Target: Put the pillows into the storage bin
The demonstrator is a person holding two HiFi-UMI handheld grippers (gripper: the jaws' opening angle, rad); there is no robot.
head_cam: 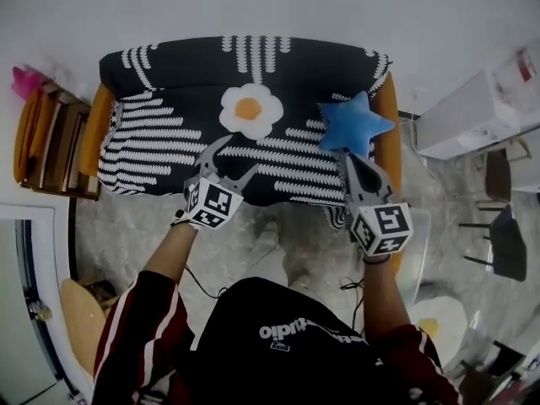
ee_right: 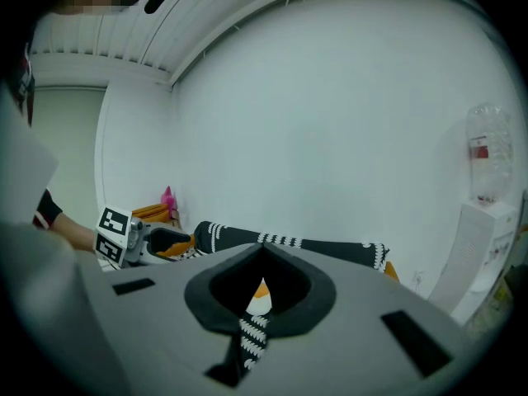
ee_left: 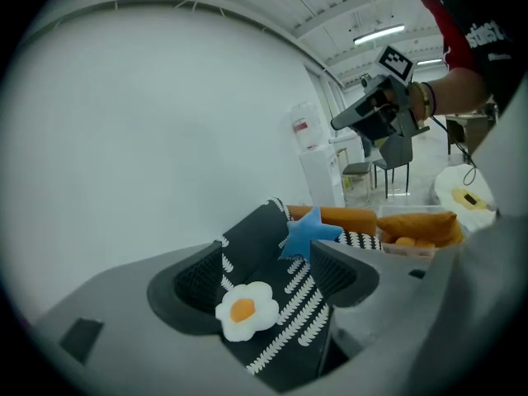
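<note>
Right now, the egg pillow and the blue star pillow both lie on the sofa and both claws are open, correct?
Not quite: only the left claw is open. The right claw is shut with nothing in it, as the right gripper view shows. The egg pillow and the blue star pillow do both lie on the sofa.

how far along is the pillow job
Nothing done: the white-and-orange fried-egg pillow and the blue star-shaped pillow both lie on the black-and-white blanketed sofa. Nothing in hand: left tongs open and empty, right tongs shut on nothing. Left: storing both pillows.
</note>
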